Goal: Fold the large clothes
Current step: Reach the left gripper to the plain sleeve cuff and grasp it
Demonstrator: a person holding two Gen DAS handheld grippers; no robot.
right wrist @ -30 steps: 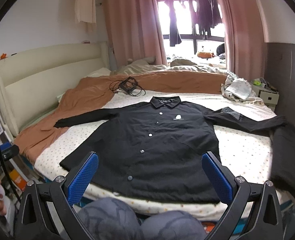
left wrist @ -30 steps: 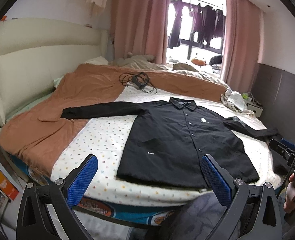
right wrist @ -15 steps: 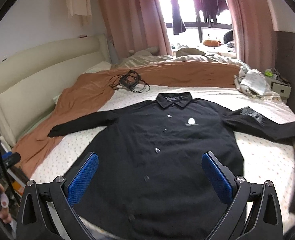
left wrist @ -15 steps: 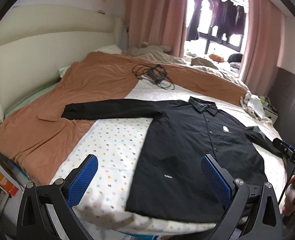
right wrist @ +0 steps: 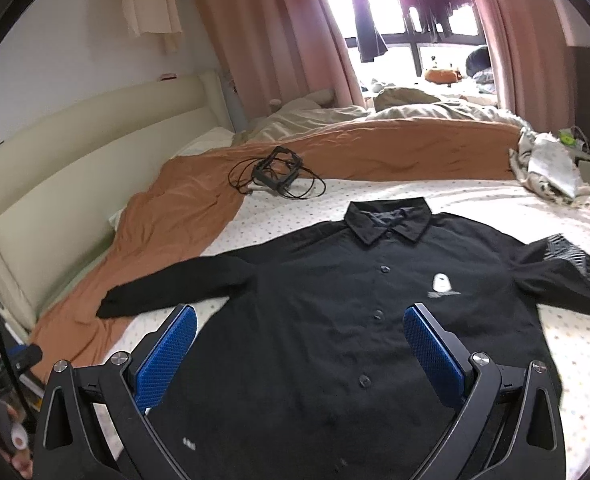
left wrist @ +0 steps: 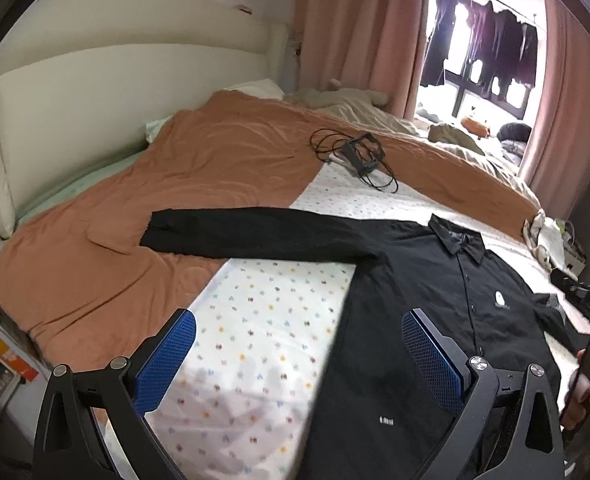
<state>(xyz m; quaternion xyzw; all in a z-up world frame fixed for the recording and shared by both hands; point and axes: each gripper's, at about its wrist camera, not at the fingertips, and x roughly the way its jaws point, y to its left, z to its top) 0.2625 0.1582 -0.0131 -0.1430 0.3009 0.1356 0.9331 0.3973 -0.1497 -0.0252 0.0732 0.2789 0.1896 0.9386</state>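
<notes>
The black long-sleeved button-up shirt [right wrist: 359,300] lies flat and face up on the white dotted sheet [left wrist: 263,312] of the bed, collar toward the far side by the window, hem toward the near edge where the person stands. Its body runs near-to-far, while the two sleeves stretch out crosswise, along the bed's length. The sleeve toward the headboard [left wrist: 255,236] reaches onto the rust-orange quilt [left wrist: 115,248] and lies ahead of the left gripper [left wrist: 299,360], up and slightly left of it. That gripper hangs over the shirt's side seam with its blue-padded jaws wide apart and nothing between them. The right gripper [right wrist: 299,356] hovers over the button placket, equally spread and empty; the other sleeve [right wrist: 567,280] runs off to its right.

I judge the headboard-side sleeve to be the left gripper's to take (it is plainly nearer). A tangle of black cable [right wrist: 277,178] sits beyond the collar, well apart.
</notes>
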